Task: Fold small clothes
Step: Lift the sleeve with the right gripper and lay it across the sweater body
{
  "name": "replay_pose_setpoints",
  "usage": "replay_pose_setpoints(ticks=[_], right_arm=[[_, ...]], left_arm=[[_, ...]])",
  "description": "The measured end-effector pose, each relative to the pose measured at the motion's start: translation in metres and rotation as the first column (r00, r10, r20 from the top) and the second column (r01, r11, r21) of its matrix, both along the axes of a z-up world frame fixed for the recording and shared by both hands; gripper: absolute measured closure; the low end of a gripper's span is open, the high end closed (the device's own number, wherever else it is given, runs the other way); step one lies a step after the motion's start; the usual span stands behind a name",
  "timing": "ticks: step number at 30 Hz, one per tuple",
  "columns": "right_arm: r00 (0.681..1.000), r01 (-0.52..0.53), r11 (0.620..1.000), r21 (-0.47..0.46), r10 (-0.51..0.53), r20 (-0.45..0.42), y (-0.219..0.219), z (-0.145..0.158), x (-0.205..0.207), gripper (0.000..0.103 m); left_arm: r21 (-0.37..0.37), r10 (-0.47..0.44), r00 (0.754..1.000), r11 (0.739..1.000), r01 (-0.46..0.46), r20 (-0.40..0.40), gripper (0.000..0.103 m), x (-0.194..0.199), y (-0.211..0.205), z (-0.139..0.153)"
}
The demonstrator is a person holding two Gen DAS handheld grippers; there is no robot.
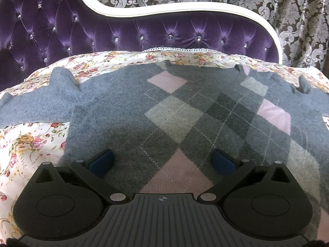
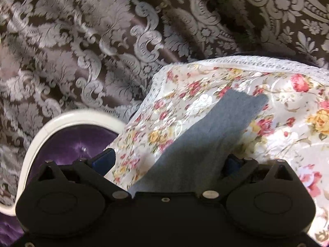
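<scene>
Argyle sweater (image 1: 185,111) spread flat on our floral cover (image 1: 30,140), both tongs open.

Our left tongs (image 1: 163,162) gape above its pink-diamond hem; our right tongs (image 2: 167,162) straddle a grey sleeve (image 2: 207,135), unpinched. The purple tufted backrest (image 1: 82,26) and damask curtain (image 2: 82,41) crowd close behind.

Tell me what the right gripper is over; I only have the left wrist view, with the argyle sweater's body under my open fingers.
Observer: The right gripper is over a plain grey sleeve, which runs out between its fingers.
Operator: Has it closed on the sleeve?
Observer: No, its fingers stand wide apart, one on each side of the fabric.
Operator: Where does the sleeve end?
Observer: Its cuff end lies flat on the floral cover, short of the lace-trimmed edge.
</scene>
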State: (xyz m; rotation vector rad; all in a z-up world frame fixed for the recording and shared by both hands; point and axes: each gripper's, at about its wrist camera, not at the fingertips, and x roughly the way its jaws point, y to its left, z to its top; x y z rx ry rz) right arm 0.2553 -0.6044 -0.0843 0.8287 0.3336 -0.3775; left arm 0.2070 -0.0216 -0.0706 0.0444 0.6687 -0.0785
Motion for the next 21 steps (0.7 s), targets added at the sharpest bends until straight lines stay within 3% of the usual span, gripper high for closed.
replay_pose_setpoints(ticks=[2,4,5,6,8,15,21], right_arm=[[1.0,0.015,1.0,0.009,-0.015,-0.005,-0.003,0.0,-0.002,0.011],[0.998,0.04,0.999,0.013,-0.039,-0.04,-0.006,0.001,-0.005,0.033],[0.996,0.056,0.998,0.016,-0.055,-0.064,-0.009,0.001,-0.007,0.046],[0.994,0.072,0.997,0.022,-0.07,-0.09,-0.012,0.0,-0.01,0.067],[0.988,0.088,0.995,0.037,-0.082,-0.129,-0.018,-0.001,-0.017,0.09],[0.991,0.084,0.993,-0.081,-0.092,-0.102,-0.006,0.039,-0.057,0.091],[0.996,0.029,0.962,-0.271,-0.05,-0.071,0.031,0.119,-0.068,0.091]], left_arm=[[0.0,0.0,1.0,1.0,0.0,0.0,0.0,0.0,0.0,0.0],[0.0,0.0,1.0,1.0,0.0,0.0,0.0,0.0,0.0,0.0],[0.0,0.0,1.0,1.0,0.0,0.0,0.0,0.0,0.0,0.0],[0.0,0.0,1.0,1.0,0.0,-0.001,0.0,0.0,0.0,0.0],[0.0,0.0,1.0,1.0,0.0,0.0,0.0,0.0,0.0,0.0],[0.0,0.0,1.0,1.0,0.0,0.001,0.0,0.0,0.0,0.0],[-0.003,0.0,1.0,1.0,0.0,0.0,0.0,0.0,0.0,0.001]])
